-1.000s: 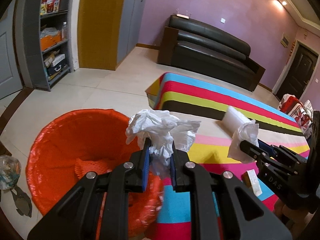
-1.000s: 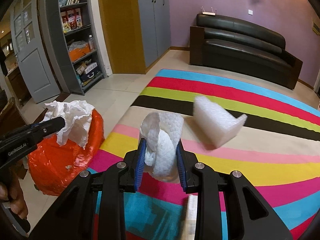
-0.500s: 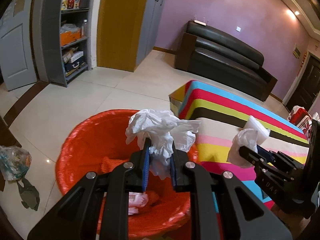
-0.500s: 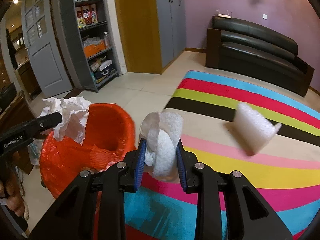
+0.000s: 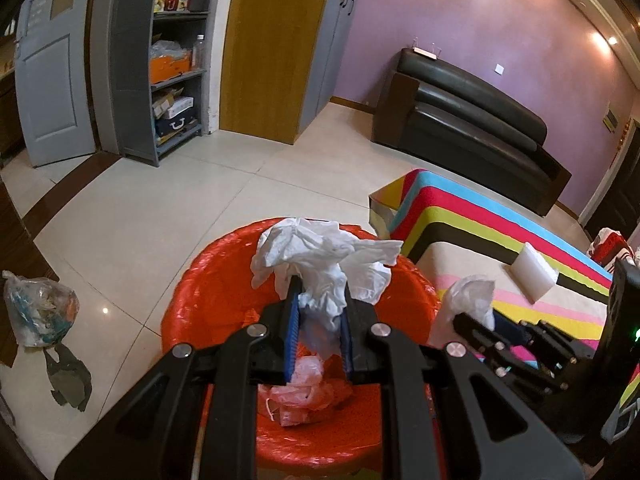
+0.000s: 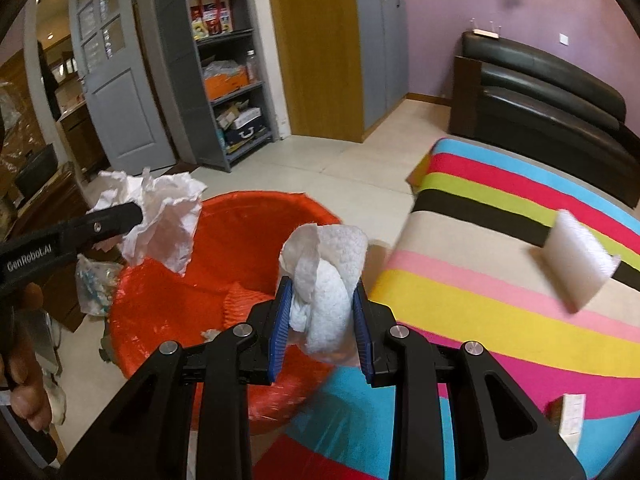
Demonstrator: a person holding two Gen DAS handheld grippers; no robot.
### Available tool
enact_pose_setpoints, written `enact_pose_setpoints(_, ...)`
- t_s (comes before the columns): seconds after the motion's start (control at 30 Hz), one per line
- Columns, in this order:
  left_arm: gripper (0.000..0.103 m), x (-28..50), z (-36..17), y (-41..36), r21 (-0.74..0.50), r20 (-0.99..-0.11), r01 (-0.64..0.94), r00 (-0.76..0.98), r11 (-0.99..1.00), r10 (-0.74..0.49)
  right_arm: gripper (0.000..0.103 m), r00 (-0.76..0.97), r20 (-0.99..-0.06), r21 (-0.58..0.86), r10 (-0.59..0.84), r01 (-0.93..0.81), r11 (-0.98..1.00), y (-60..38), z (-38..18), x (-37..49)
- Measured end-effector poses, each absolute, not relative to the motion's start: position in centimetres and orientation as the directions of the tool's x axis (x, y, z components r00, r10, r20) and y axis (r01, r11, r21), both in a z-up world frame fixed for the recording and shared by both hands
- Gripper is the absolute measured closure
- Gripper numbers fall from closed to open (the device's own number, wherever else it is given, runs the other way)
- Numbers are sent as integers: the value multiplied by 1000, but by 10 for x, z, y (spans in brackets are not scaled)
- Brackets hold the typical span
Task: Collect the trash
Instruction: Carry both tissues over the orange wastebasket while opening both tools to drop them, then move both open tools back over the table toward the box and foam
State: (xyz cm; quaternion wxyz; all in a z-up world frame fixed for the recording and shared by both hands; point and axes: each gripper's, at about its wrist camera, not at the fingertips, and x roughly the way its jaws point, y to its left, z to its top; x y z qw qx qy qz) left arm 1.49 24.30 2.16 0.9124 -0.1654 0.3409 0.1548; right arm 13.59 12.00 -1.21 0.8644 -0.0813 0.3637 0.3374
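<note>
Left wrist view first: our left gripper (image 5: pixel 318 330) stays clamped on the crumpled white tissue (image 5: pixel 324 264), and where a second ago it hung over the striped cloth's (image 5: pixel 472 220) edge, it now sits above the orange-lined bin (image 5: pixel 208 280) — we judge a release would drop it inside. Moving right, our right gripper (image 6: pixel 322 318) still pinches the wadded paper towel (image 6: pixel 324 276) and has swung toward the bin's rim; the white foam block (image 6: pixel 576 260) remains on the cloth — uncollected
</note>
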Motion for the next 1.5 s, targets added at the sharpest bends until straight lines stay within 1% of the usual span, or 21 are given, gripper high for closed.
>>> enact_pose_setpoints(0.37, 86, 3, 24, 258, -197, -671, -427, 715, 883, 196, 75, 459, -693, 119, 555, -688, 716, 150, -21, 120)
enact_pose_setpoints(0.53, 84, -1, 22, 265, -194, -675, -439, 709, 877, 205, 71, 443, -699, 118, 562, -703, 701, 158, -24, 117)
enact_pose_setpoints(0.6, 80, -3, 22, 267, -196, -674, -444, 709, 875, 209, 70, 436, -700, 119, 567, -711, 693, 161, -25, 115)
enact_pose_setpoints(0.63, 73, -4, 22, 266, -196, -673, -445, 709, 874, 210, 68, 433, -700, 117, 567, -714, 690, 162, -26, 114)
enact_pose_setpoints(0.67, 64, -4, 22, 268, -195, -673, -449, 707, 872, 214, 62, 430, -702, 118, 568, -716, 688, 163, -27, 114)
enact_pose_setpoints(0.7, 60, -5, 22, 269, -196, -673, -455, 707, 869, 219, 52, 422, -706, 120, 569, -720, 683, 165, -27, 114)
enact_pose_setpoints(0.73, 58, -5, 22, 270, -199, -673, -457, 707, 867, 218, 50, 419, -707, 119, 570, -724, 680, 166, -28, 113)
enact_pose_setpoints(1.07, 58, -5, 24, 270, -199, -670, -452, 711, 870, 216, 50, 435, -704, 108, 562, -716, 690, 161, -26, 115)
enact_pose_setpoints(1.5, 58, 15, 24, 241, -190, -669, -411, 719, 892, 188, 50, 502, -694, 85, 517, -655, 751, 116, -16, 135)
